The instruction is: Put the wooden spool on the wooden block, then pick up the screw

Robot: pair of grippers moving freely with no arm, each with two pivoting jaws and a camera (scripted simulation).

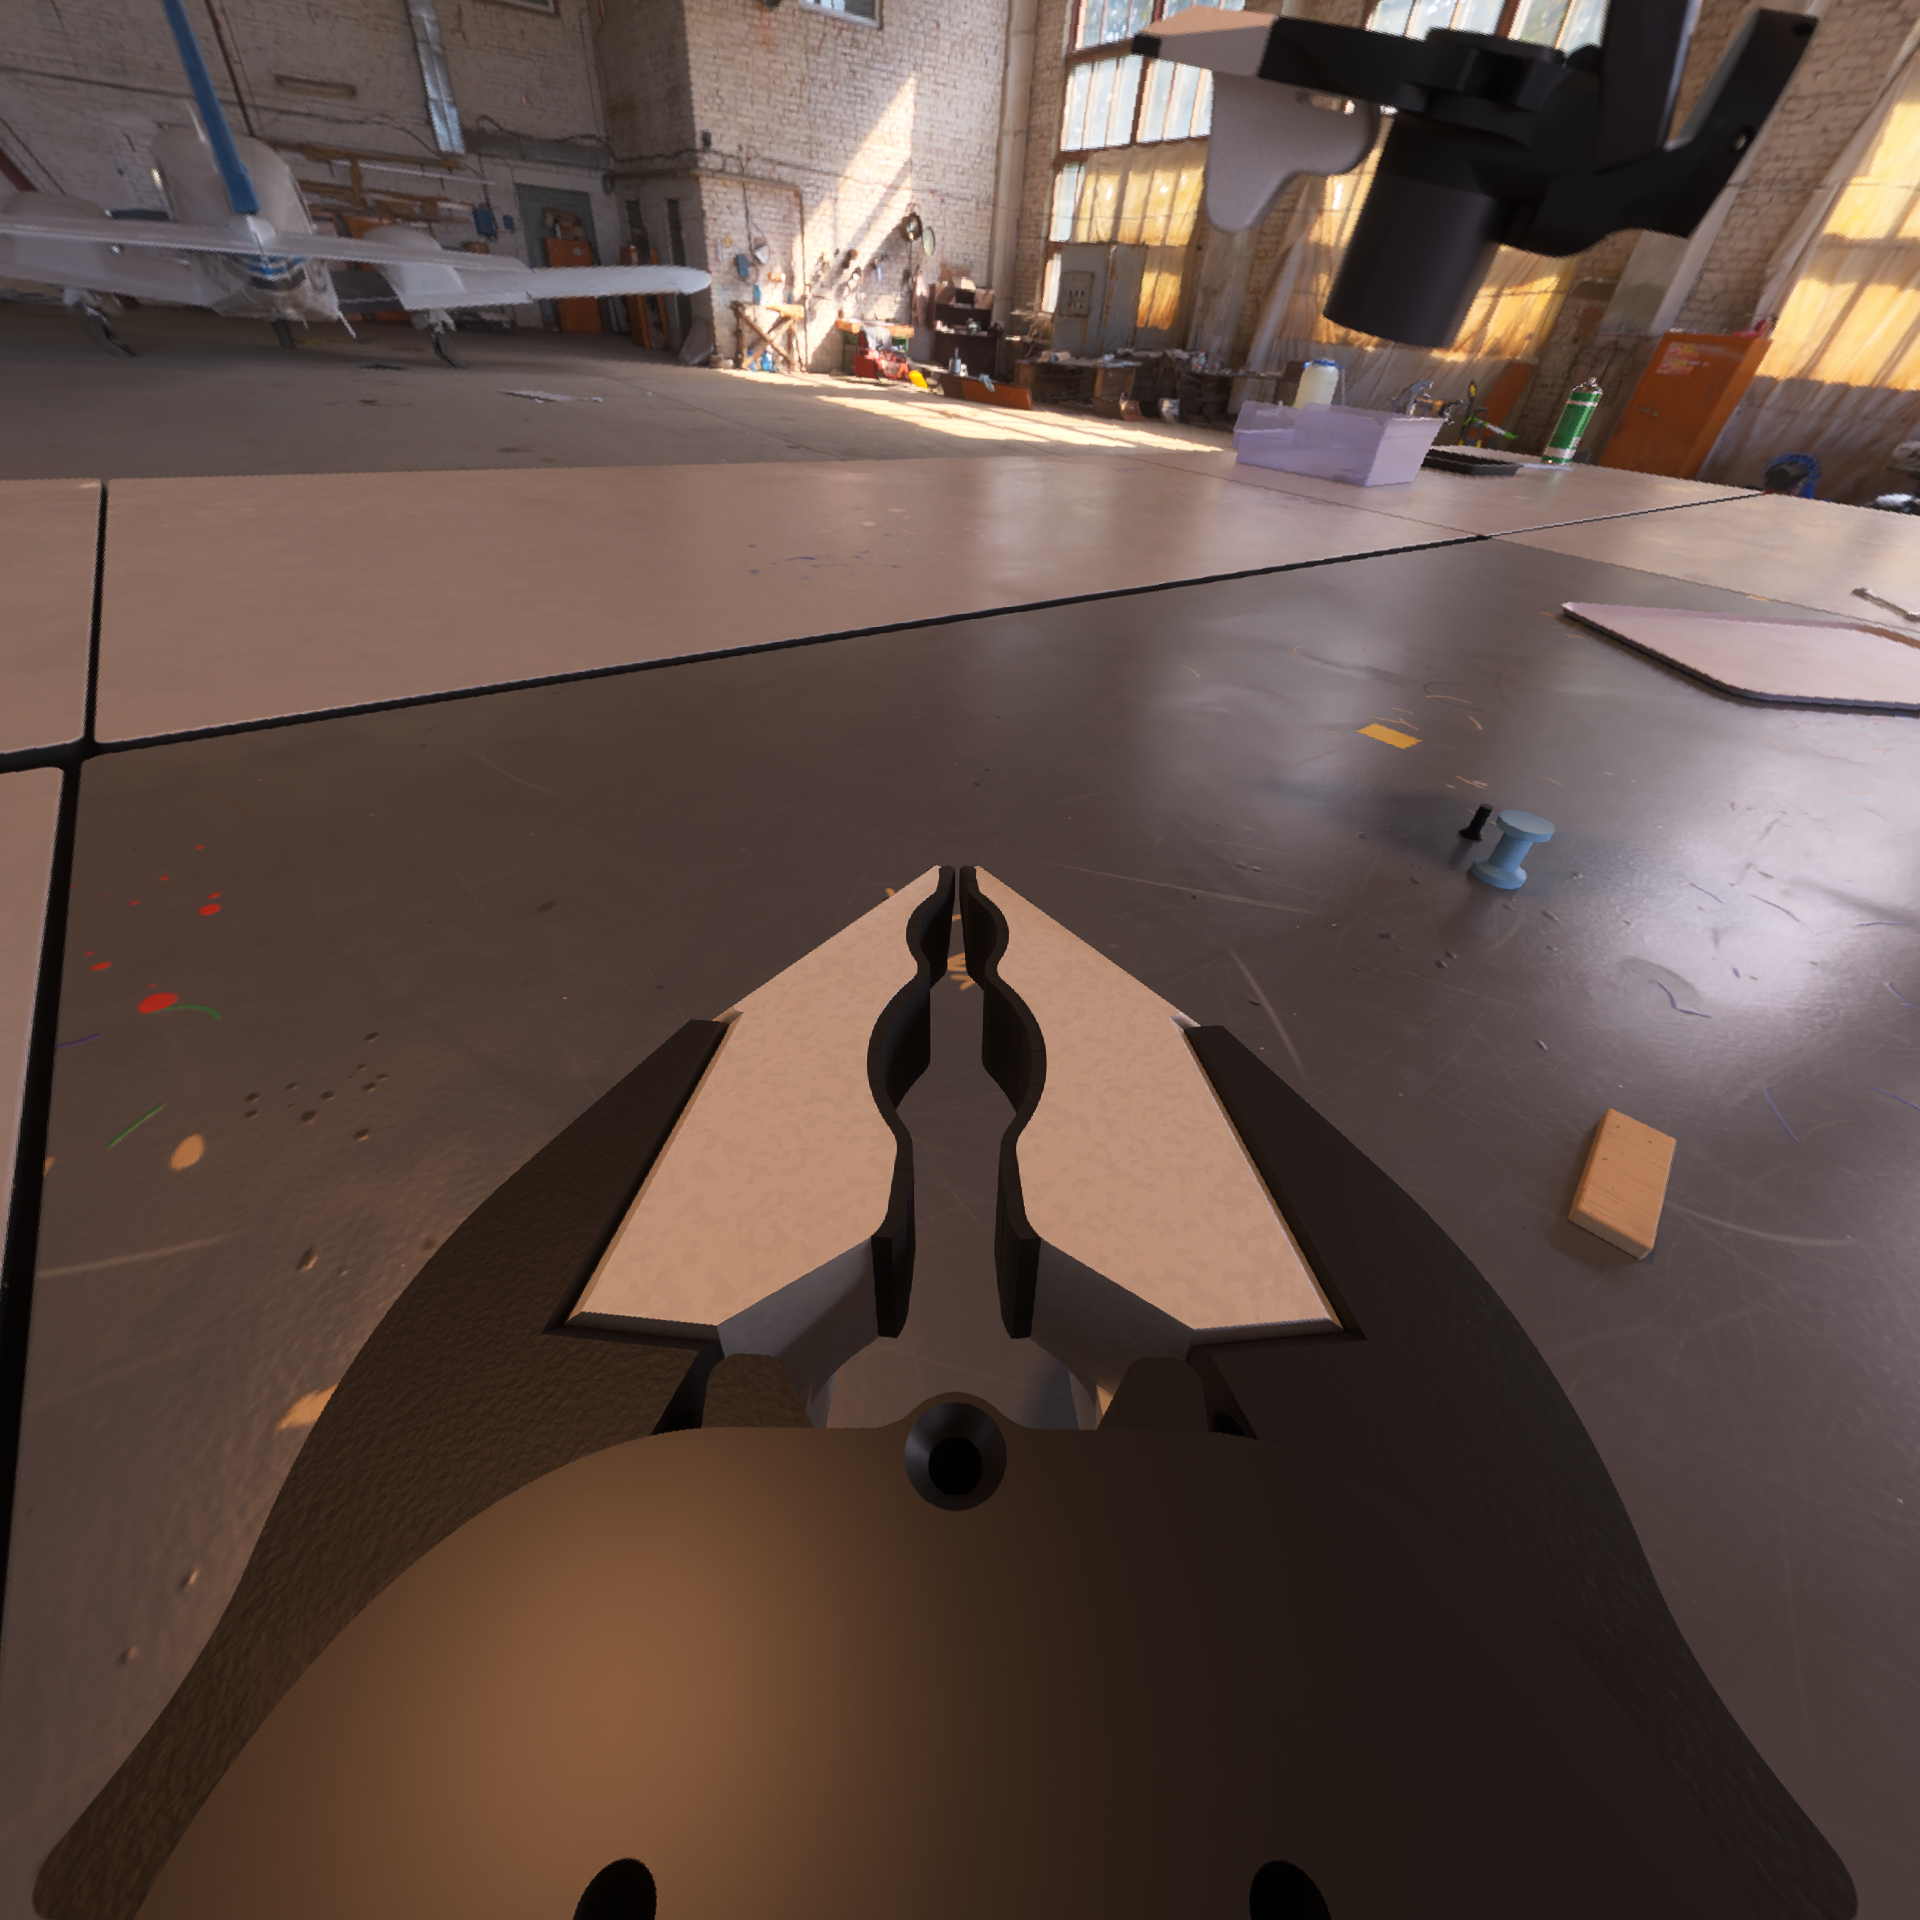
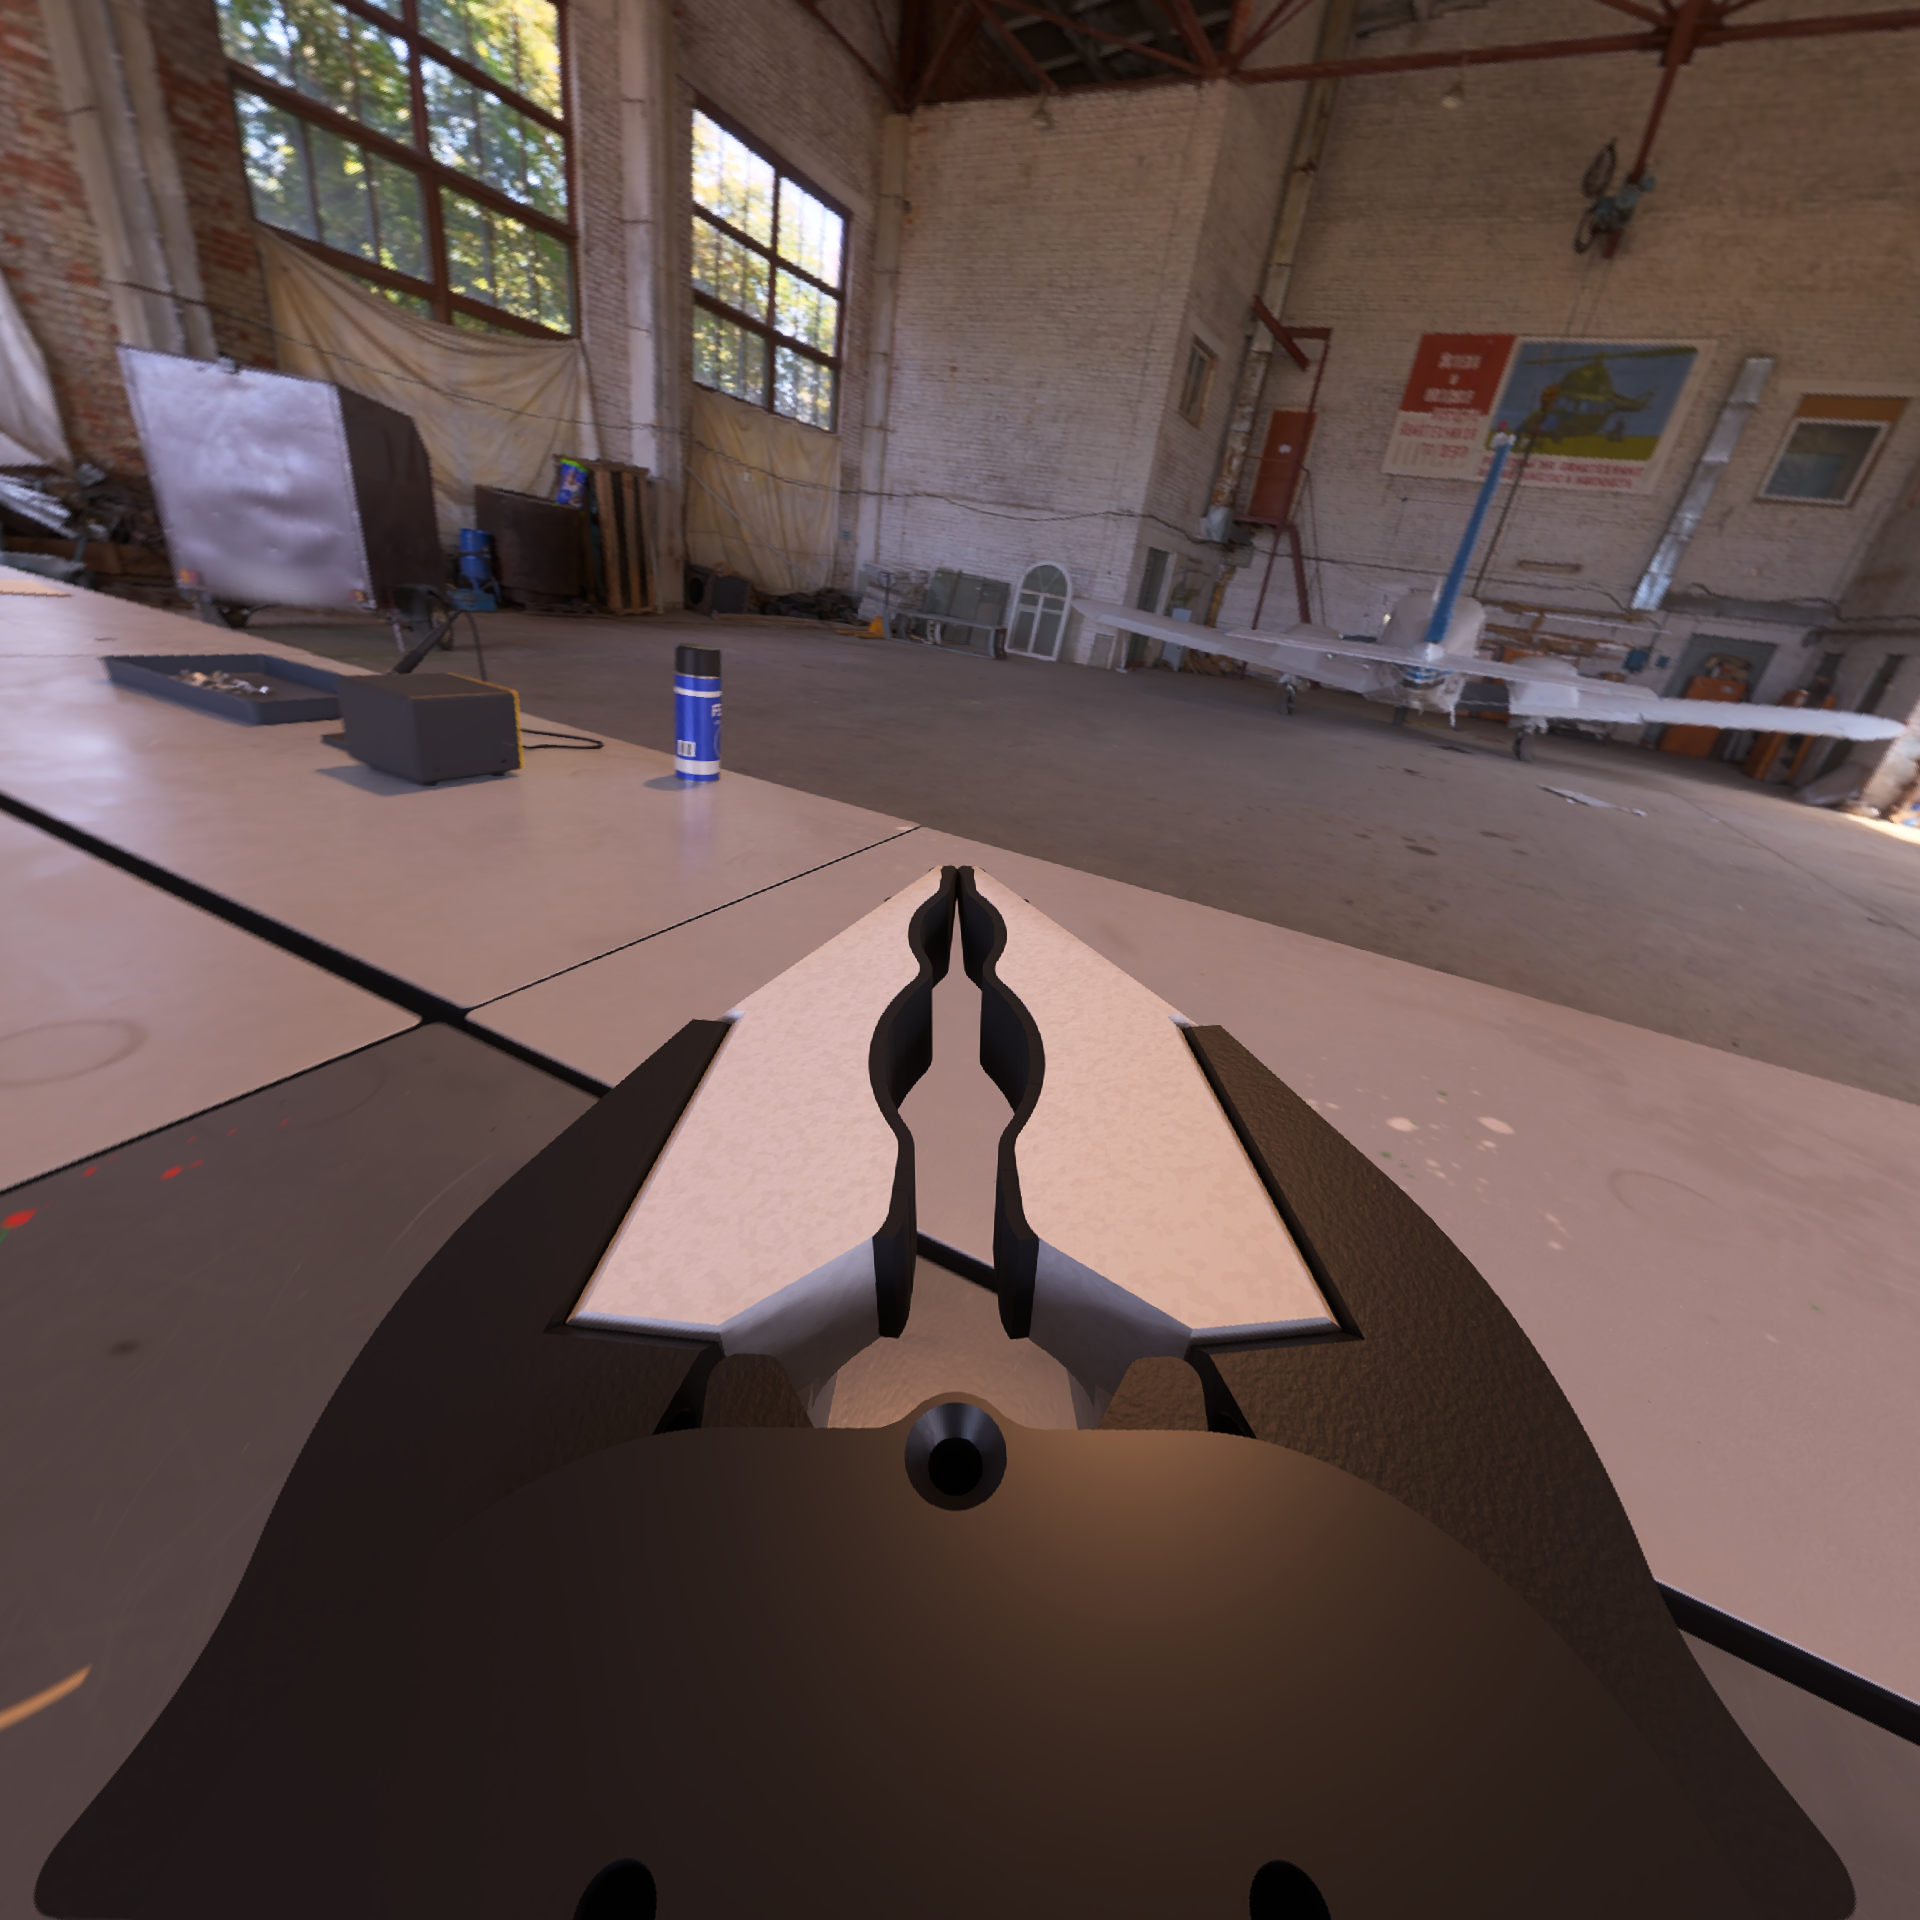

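Note:
In the left wrist view a pale blue spool (image 1: 1512, 849) lies on its side on the dark table, to the right of and beyond my left gripper (image 1: 956, 871). A small black screw (image 1: 1473, 824) stands just left of the spool, close to it. A light wooden block (image 1: 1623, 1180) lies flat nearer, at the right. My left gripper is shut and empty, above the dark table. The right gripper's body (image 1: 1475, 156) hangs high at the top right. In the right wrist view my right gripper (image 2: 956, 871) is shut and empty; none of the task objects show there.
A pale flat board (image 1: 1766, 660) lies at the far right and a lilac tub (image 1: 1335, 442) stands farther back. In the right wrist view a blue spray can (image 2: 697, 712), a grey box (image 2: 431, 724) and a shallow tray (image 2: 223, 686) stand on the light table at the left.

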